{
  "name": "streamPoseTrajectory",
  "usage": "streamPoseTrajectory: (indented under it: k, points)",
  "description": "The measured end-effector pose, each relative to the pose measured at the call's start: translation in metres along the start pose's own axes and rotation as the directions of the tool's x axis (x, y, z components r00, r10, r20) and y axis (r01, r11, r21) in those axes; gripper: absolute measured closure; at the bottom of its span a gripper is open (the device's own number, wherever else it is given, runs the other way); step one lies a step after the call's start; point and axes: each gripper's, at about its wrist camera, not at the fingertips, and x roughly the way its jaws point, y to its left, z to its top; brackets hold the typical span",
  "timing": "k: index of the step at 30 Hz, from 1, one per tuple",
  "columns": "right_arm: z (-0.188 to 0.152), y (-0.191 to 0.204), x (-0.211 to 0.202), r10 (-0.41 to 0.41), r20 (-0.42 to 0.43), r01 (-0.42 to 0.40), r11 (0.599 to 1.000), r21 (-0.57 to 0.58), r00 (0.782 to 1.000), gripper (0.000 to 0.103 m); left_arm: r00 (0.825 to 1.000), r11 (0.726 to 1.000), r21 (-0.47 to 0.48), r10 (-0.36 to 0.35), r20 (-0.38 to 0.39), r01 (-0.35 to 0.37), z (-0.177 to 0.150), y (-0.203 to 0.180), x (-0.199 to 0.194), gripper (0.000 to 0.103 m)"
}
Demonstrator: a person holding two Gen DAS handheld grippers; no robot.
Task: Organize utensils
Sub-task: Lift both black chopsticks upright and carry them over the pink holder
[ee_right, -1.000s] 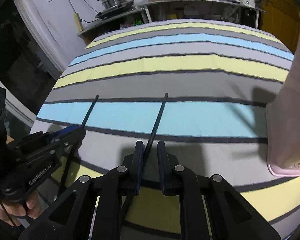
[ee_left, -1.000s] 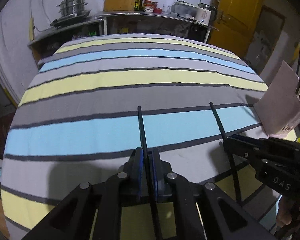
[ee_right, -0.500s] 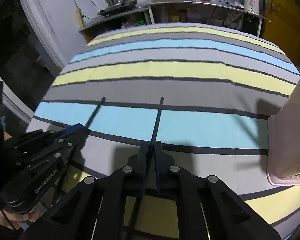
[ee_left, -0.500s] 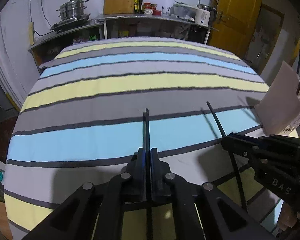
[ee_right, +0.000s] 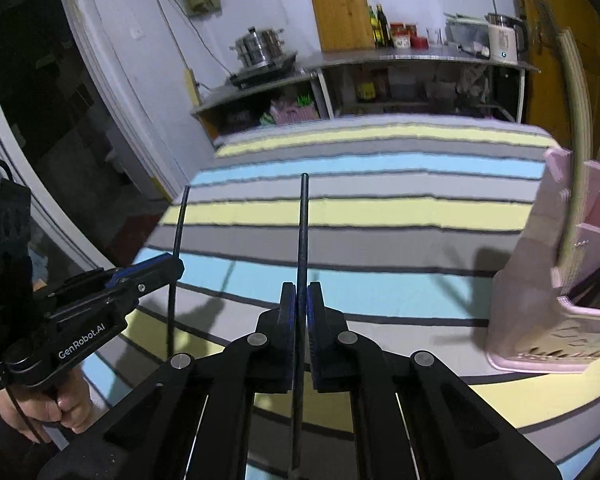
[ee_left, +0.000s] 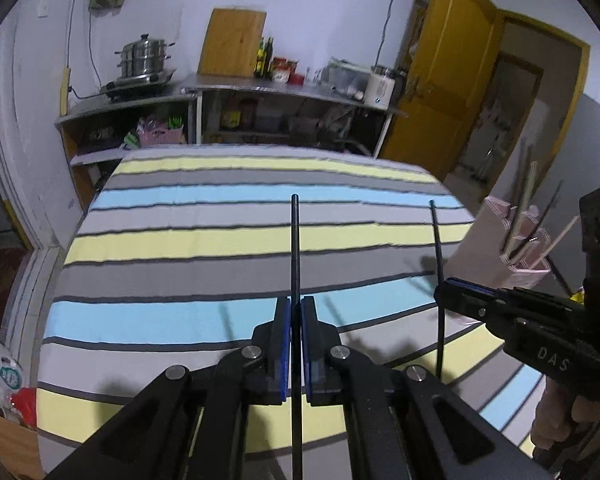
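Striped cloth (ee_left: pixel 228 240) over the table, filling the middle of both views; kitchen shelf (ee_left: pixel 260 92) with a steamer pot (ee_left: pixel 144 58) at 12 o'clock beyond it. Pink holder (ee_right: pixel 556 292) standing on the cloth at 3 o'clock, divided into compartments, already carrying several sticks.

Left gripper (ee_left: pixel 296 312) clamped narrow on one black chopstick (ee_left: pixel 295 248), rod running straight out toward 12 o'clock, clear of the cloth. Right gripper (ee_right: pixel 301 300) closing its jaws on a second black chopstick (ee_right: pixel 302 224), pads already pressing on it, rod likewise pointing to 12 o'clock.

Judged as handling: light, stiff, thin and smooth, so likely to pivot or slip in the pads; hold best kept near the thick end, as now, with the long free end leading into a compartment. Little risk of breakage, more of tipping the light holder.

Left view alone: holder's open top with pale and dark sticks (ee_left: pixel 520 216) fanned out, right gripper at 3 o'clock with a hand (ee_left: pixel 560 416) below. Right view alone: holder's side wall close up, a pale curved handle (ee_right: pixel 580 128) rising from it, left gripper at 9 o'clock
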Motion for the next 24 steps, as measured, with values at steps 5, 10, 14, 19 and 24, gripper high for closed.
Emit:
streamPoseTrajectory:
  k: [5,10,14,19,24]
  points:
    - [0.005,-0.002,-0.031,0.013,0.059,-0.013,1.0,0.01,0.998,0.098,0.999,0.999,0.014,-0.033,0.035,0.033,0.008,-0.013,-0.022,0.099]
    - [0.006,-0.004,-0.057,0.016,0.102,-0.017,1.0,0.014,0.995,0.098,0.996,0.997,0.036,-0.071,0.062,0.069,0.017,-0.029,-0.04,0.099]
    - [0.003,-0.007,-0.072,0.014,0.125,-0.017,1.0,0.02,0.992,0.098,0.993,0.995,0.048,-0.097,0.071,0.093,0.02,-0.041,-0.05,0.099]
    - [0.001,-0.014,-0.086,0.009,0.145,-0.013,0.999,0.032,0.989,0.098,0.991,0.992,0.061,-0.117,0.069,0.113,0.019,-0.054,-0.055,0.099]
    - [0.0,-0.02,-0.103,-0.009,0.168,0.002,0.999,0.042,0.986,0.098,0.988,0.987,0.078,-0.144,0.058,0.139,0.021,-0.069,-0.057,0.099]
